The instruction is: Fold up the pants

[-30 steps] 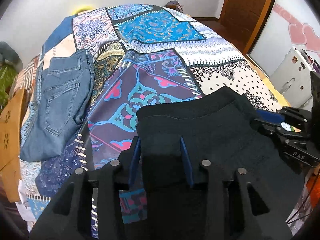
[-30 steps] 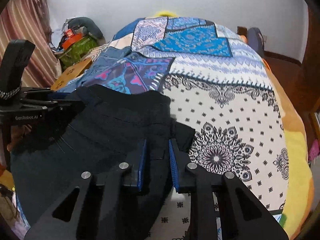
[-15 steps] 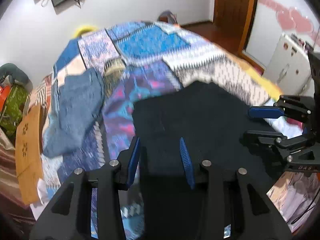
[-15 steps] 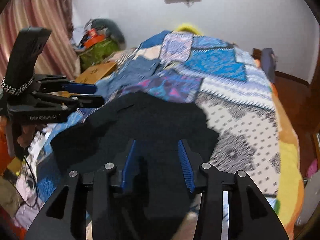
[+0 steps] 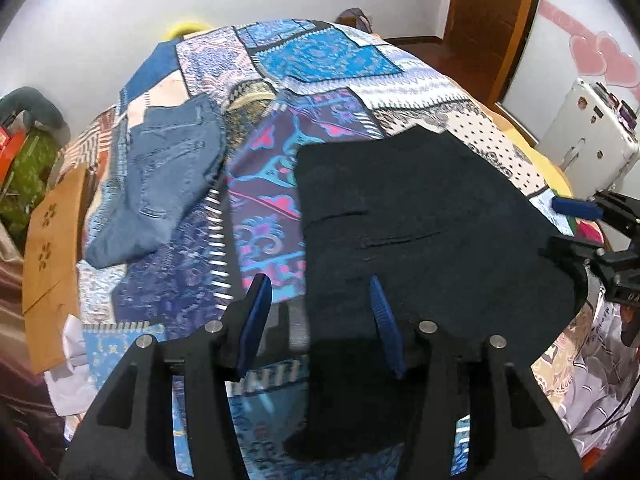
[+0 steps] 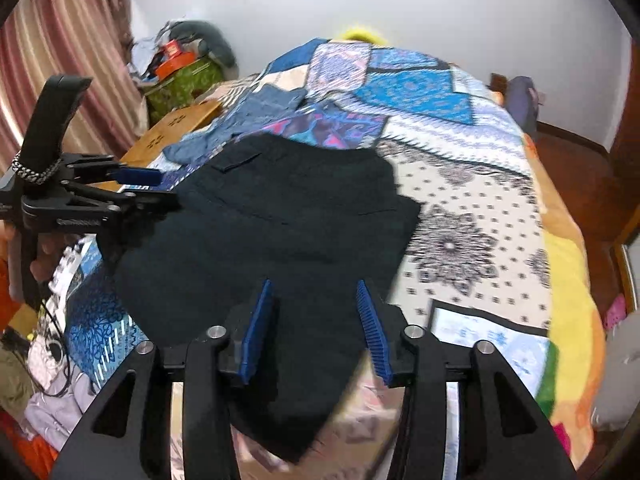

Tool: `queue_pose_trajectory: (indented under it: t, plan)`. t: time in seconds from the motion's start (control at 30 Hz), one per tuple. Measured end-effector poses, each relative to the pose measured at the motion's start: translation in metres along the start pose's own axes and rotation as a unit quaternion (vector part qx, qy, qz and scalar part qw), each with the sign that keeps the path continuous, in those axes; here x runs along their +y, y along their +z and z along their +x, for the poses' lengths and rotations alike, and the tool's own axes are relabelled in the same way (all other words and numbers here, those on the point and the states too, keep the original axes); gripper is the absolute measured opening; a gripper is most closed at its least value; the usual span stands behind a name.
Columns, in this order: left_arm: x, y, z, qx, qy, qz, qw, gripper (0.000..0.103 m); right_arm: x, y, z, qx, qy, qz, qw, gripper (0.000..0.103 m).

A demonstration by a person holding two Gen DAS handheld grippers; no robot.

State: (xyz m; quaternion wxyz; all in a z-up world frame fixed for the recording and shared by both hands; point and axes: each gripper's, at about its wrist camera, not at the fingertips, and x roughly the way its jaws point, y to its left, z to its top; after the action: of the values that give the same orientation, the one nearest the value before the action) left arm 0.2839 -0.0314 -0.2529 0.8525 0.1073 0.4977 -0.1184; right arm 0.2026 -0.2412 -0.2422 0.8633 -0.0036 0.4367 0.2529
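Black pants [image 5: 420, 220] lie folded on the patchwork bed cover, waist end away from me, the near end hanging over the bed's front edge; they also show in the right wrist view [image 6: 280, 232]. My left gripper [image 5: 318, 288] is open and empty, hovering over the pants' near left corner. My right gripper [image 6: 316, 292] is open and empty, above the pants' near right part. Each gripper shows from the side in the other's view: the right one [image 5: 576, 224], the left one [image 6: 140, 188], both at the pants' edges.
Folded blue jeans [image 5: 168, 172] lie on the bed to the left of the black pants. A wooden board [image 5: 52, 240] stands at the bed's left side. A white cabinet [image 5: 588, 128] stands to the right. The bed cover [image 6: 460, 240] lies bare to the right of the pants.
Both grippers have opened and let go of the black pants, then drawn back and up. The pants now lie flat on the bed.
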Motion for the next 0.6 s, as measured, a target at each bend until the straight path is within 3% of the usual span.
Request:
queue_pose_trajectory:
  t: [0.1, 0.17, 0.27, 0.4, 0.47, 0.6]
  plan:
    - [0.009, 0.007, -0.005, -0.008, -0.001, -0.007, 0.9999, 0.052, -0.012, 0.002, -0.009, -0.018, -0.017, 0.016, 1.0, 0.052]
    - [0.016, 0.011, -0.004, -0.014, -0.004, -0.018, 0.9997, 0.06, -0.017, 0.003, -0.007, -0.018, -0.021, 0.024, 0.999, 0.052]
    - [0.026, 0.015, 0.012, 0.001, -0.032, -0.041, 0.9986, 0.062, -0.025, 0.004, 0.005, -0.009, -0.02, 0.041, 0.999, 0.052]
    - [0.031, 0.017, 0.041, 0.038, -0.075, -0.065, 0.9943, 0.064, -0.035, 0.002, 0.022, 0.009, 0.006, 0.07, 0.997, 0.052]
    - [0.032, 0.019, 0.051, 0.051, -0.092, -0.069, 0.9921, 0.07, -0.04, 0.002, 0.032, 0.017, 0.019, 0.084, 0.996, 0.052]
    - [0.035, 0.026, 0.063, 0.064, -0.125, -0.08, 0.9868, 0.073, -0.053, 0.005, 0.047, 0.028, 0.055, 0.12, 0.991, 0.063]
